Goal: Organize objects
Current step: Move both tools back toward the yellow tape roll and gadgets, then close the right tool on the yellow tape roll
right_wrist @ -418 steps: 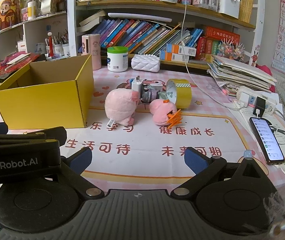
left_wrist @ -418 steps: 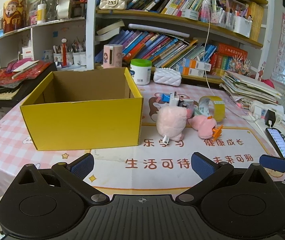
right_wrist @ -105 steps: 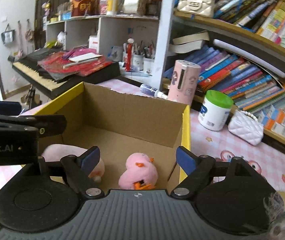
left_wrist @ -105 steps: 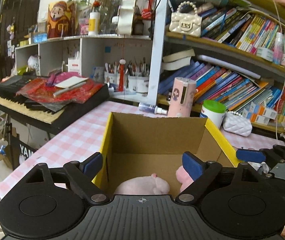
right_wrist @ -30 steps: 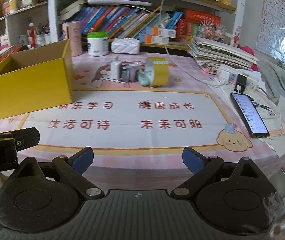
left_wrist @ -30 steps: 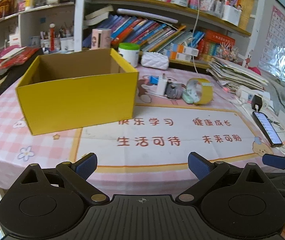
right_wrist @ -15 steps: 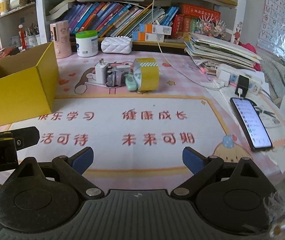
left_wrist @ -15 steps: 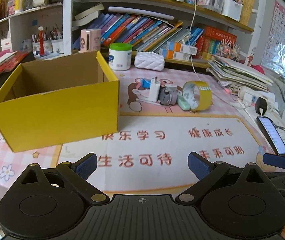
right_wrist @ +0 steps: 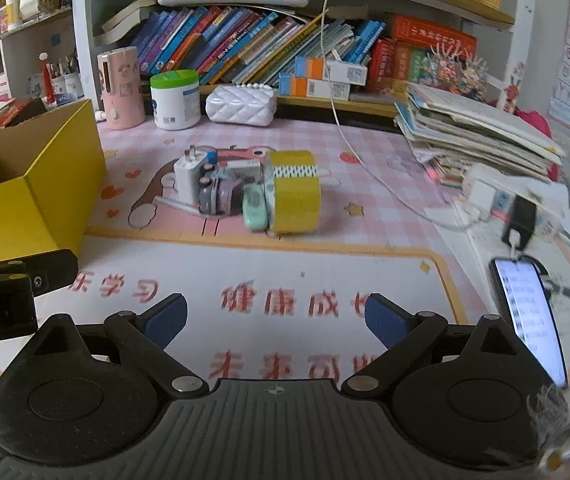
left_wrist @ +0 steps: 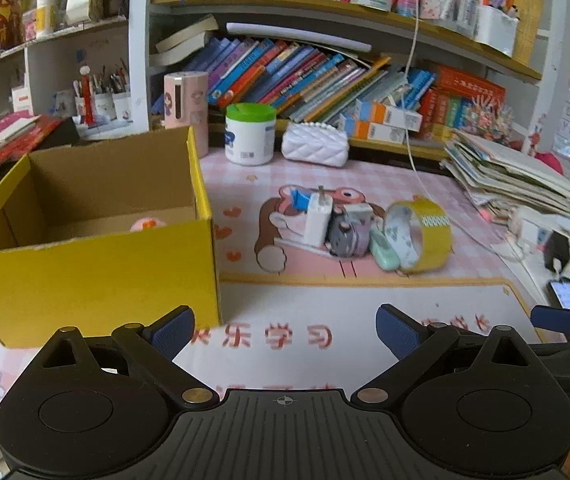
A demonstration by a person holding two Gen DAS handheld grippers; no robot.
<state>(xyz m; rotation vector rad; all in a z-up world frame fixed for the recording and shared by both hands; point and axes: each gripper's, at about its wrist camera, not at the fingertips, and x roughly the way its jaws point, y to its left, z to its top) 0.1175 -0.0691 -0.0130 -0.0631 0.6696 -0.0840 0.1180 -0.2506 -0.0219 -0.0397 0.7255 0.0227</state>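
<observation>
A yellow cardboard box [left_wrist: 93, 268] stands at the left, open on top, with a pink plush toy [left_wrist: 147, 224] showing inside; it also shows in the right wrist view [right_wrist: 29, 184]. A cluster lies mid-table: a white charger [left_wrist: 319, 218], a grey toy [left_wrist: 345, 236], a mint case [left_wrist: 383, 248] and a yellow tape roll [left_wrist: 421, 236]. The right wrist view shows the charger [right_wrist: 189, 178], the mint case [right_wrist: 253, 206] and the tape roll [right_wrist: 294, 192]. My left gripper [left_wrist: 285, 328] is open and empty, short of the cluster. My right gripper [right_wrist: 275, 316] is open and empty, facing the tape roll.
A white jar with a green lid [left_wrist: 249, 134], a pink cylinder [left_wrist: 185, 106] and a white quilted pouch [left_wrist: 314, 148] stand at the back before bookshelves. A paper stack [right_wrist: 477, 132], a power strip [right_wrist: 493, 196] and a phone [right_wrist: 529, 312] lie at the right.
Both grippers have moved forward toward the cluster with the tape roll, which now looks larger. The pink toy in the box has come into view. Both stay open.
</observation>
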